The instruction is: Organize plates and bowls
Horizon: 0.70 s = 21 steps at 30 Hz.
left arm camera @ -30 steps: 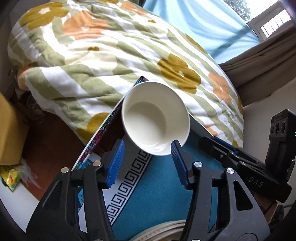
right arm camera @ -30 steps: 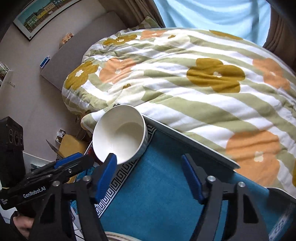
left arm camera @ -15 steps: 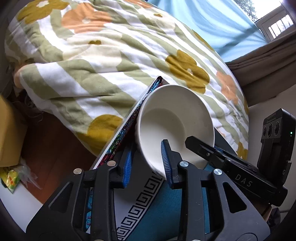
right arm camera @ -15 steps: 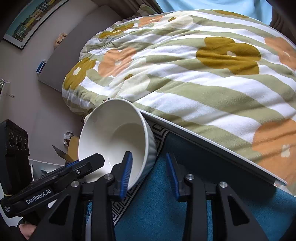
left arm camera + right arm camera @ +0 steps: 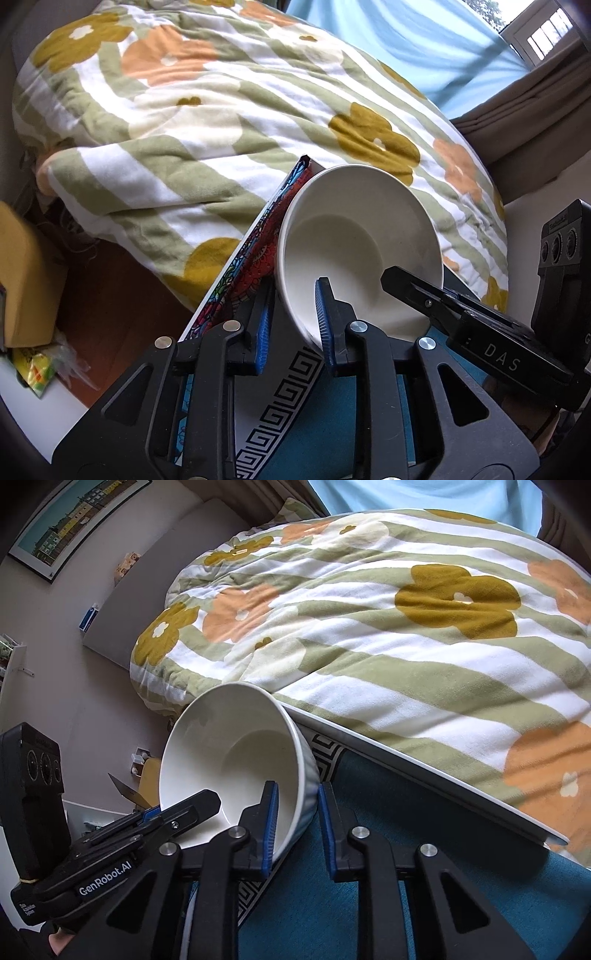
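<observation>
A white ribbed bowl [image 5: 354,243] is held tilted above the teal mat [image 5: 325,417], gripped by both grippers at once. My left gripper [image 5: 293,325] is shut on its near left rim, one blue pad inside and one outside. My right gripper [image 5: 297,819] is shut on the bowl's [image 5: 236,760] right wall the same way. The right gripper shows in the left wrist view [image 5: 461,321], reaching into the bowl from the right. The left gripper shows in the right wrist view [image 5: 147,827], at the bowl's lower left.
The table [image 5: 424,779] has a teal mat with a black-and-white key border [image 5: 280,402] and a colourful patterned cloth edge [image 5: 258,254]. A bed with a floral striped duvet [image 5: 388,620] lies just beyond it. A yellow box [image 5: 22,280] stands on the floor at left.
Both grippers closed from open onto the bowl's rim. The bowl has tipped up and lifted off the mat.
</observation>
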Tool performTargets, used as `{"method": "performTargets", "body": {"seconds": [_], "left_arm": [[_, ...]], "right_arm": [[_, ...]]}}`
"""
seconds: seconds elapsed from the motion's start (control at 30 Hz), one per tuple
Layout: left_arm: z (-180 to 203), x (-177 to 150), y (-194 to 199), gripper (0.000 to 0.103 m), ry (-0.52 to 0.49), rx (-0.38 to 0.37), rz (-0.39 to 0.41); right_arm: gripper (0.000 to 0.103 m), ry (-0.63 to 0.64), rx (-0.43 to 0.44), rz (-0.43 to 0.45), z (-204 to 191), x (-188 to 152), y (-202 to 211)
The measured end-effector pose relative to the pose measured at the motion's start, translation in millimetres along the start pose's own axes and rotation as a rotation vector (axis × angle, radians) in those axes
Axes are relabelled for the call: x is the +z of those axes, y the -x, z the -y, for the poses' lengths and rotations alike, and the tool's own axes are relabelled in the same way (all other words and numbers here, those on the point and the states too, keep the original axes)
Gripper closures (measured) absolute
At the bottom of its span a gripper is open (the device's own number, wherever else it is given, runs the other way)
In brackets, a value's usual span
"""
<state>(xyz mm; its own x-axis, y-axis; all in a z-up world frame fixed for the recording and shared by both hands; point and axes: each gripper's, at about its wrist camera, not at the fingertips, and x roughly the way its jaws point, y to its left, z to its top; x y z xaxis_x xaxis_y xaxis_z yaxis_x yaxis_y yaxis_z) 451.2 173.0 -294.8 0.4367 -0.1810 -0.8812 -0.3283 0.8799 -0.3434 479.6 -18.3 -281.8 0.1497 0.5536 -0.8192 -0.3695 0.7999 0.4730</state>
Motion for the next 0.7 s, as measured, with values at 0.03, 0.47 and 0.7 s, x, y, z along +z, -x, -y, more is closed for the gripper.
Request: {"method": "performTargets", "body": {"seconds": [0.03,0.47,0.7], "left_arm": [[3,-1,4,0.083,-0.004,0.0,0.004],[72,-49,83,0.083,-0.096,-0.022,0.084],[135,-108,129,0.083,-0.183,-0.066,0.116]], "right_arm": [[0.083,0.002,0.0,0.007,-1,-2,5],[0.083,-0.001,-0.005,0.133,-1,-49,109],[0.083,-0.034,-0.034,0.225,13,-108,191]]}}
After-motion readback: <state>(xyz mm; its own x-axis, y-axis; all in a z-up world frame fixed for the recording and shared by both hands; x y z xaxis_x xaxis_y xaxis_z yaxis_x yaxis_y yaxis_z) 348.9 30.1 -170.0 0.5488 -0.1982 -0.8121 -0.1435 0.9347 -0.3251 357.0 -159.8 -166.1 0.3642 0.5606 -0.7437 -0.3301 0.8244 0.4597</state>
